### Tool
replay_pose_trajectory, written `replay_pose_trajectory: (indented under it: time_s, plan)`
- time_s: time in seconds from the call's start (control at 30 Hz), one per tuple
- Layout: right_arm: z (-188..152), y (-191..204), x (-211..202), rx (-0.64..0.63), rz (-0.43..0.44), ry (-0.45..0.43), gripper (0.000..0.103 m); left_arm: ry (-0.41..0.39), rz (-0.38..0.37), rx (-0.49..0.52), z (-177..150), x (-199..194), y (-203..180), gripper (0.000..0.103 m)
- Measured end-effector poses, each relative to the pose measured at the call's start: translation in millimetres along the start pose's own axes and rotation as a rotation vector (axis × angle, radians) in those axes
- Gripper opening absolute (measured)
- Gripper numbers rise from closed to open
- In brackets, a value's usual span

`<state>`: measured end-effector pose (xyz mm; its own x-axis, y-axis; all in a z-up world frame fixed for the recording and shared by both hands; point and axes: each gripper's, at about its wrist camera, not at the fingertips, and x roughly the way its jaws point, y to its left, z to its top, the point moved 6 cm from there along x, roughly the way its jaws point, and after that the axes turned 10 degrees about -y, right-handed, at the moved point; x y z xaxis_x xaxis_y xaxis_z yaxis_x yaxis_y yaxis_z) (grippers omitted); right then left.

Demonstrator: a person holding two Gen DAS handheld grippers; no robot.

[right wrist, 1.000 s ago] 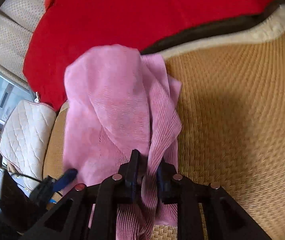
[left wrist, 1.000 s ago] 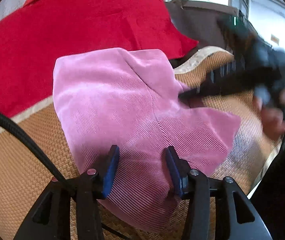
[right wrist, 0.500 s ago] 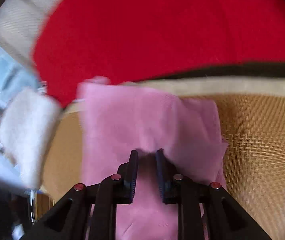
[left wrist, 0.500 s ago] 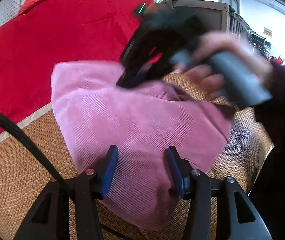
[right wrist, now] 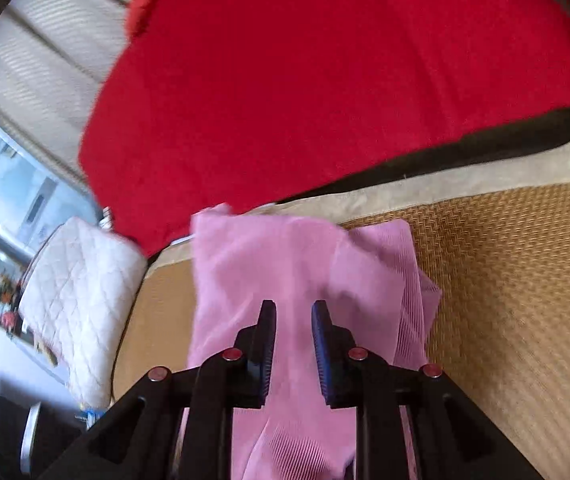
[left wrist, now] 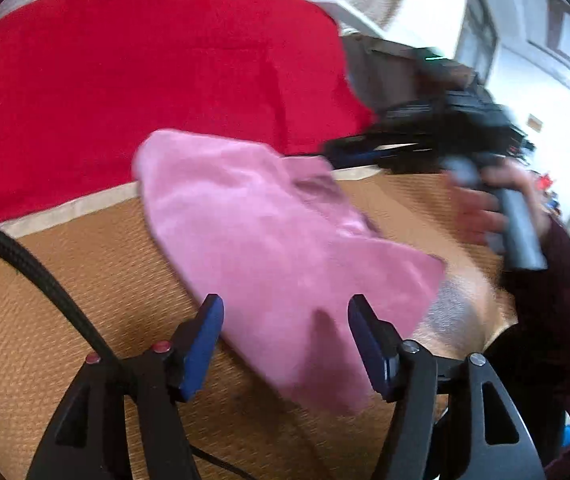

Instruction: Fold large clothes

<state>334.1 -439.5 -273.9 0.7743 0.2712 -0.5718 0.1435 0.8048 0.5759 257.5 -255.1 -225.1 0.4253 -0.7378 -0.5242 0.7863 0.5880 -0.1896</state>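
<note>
A pink ribbed garment lies folded on a woven straw mat. My left gripper is open, its blue pads above the garment's near edge, holding nothing. My right gripper is open by a narrow gap just above the pink garment, with no cloth between its pads. In the left wrist view the right gripper shows blurred at the garment's far right corner, held by a hand.
A red blanket covers the area behind the mat and also shows in the right wrist view. A white quilted cushion lies left of the mat. A black cable crosses the left wrist view.
My right gripper carried a fold of the pink garment over, then opened and let it go. The garment now lies flatter. My left gripper stayed open.
</note>
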Motion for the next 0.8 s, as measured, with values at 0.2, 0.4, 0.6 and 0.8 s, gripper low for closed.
replay_pose_trajectory:
  time_s: [0.2,0.4,0.6,0.8]
  plan:
    - [-55.9,25.9,-40.7,-0.139,0.012,0.070,0.022,0.101,0.050,0.012,-20.3,19.4,-1.7,0.067]
    - [-109.7,-3.0,-3.3,-0.121,-0.100,0.243,0.020,0.138,0.054,-0.071,-26.6,30.2,6.4,0.079]
    - [-63.1,21.1,-19.2,-0.084,-0.024,0.165,0.022,0.141,0.041,-0.117,-15.8,22.5,13.4,0.079]
    - [-8.4,56.5,32.7,-0.141,-0.030,0.146,0.022,0.153,0.055,-0.096,-15.6,22.0,6.2,0.079]
